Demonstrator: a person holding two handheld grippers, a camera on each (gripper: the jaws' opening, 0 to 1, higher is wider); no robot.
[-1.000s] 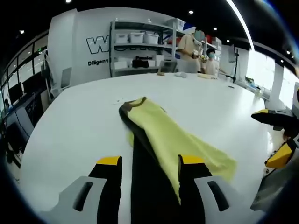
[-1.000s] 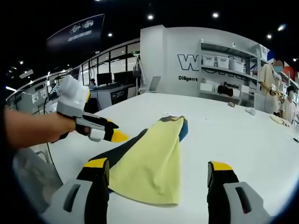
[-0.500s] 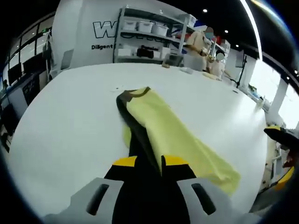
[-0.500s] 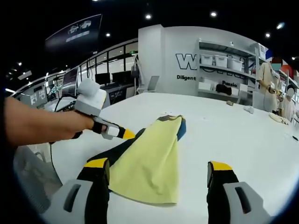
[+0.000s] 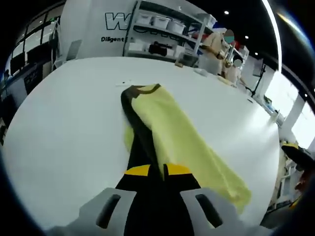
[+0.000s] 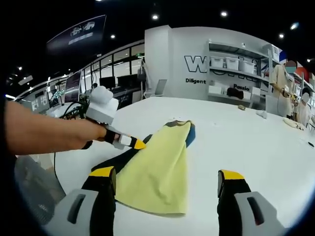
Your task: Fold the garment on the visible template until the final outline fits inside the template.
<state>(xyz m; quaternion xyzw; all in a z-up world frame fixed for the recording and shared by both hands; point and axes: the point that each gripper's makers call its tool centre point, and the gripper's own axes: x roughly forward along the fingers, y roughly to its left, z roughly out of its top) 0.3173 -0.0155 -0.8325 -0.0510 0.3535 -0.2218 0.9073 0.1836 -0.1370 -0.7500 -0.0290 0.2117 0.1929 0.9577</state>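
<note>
A yellow garment [image 5: 182, 132] with a black side panel and a dark collar lies long and narrow on the white table [image 5: 64, 123]. My left gripper [image 5: 158, 170] is shut on the black panel at the garment's near end. In the right gripper view the same garment [image 6: 157, 162] stretches away from me, and the left gripper [image 6: 134, 143], held by a hand, pinches its black edge [image 6: 118, 156]. My right gripper [image 6: 167, 179] stands open above the garment's near hem, with nothing between its jaws. Its yellow tip [image 5: 297, 150] shows at the right of the left gripper view.
Shelves with bins [image 6: 238, 66] and people [image 6: 283, 86] stand beyond the table's far edge. Small items [image 5: 199, 73] lie near that far edge. Desks with monitors [image 6: 115, 83] lie to the left. White tabletop [image 6: 256, 142] spreads to the right of the garment.
My left gripper has shut on the garment's black panel after standing open over it a second ago. The right gripper has stayed open and still.
</note>
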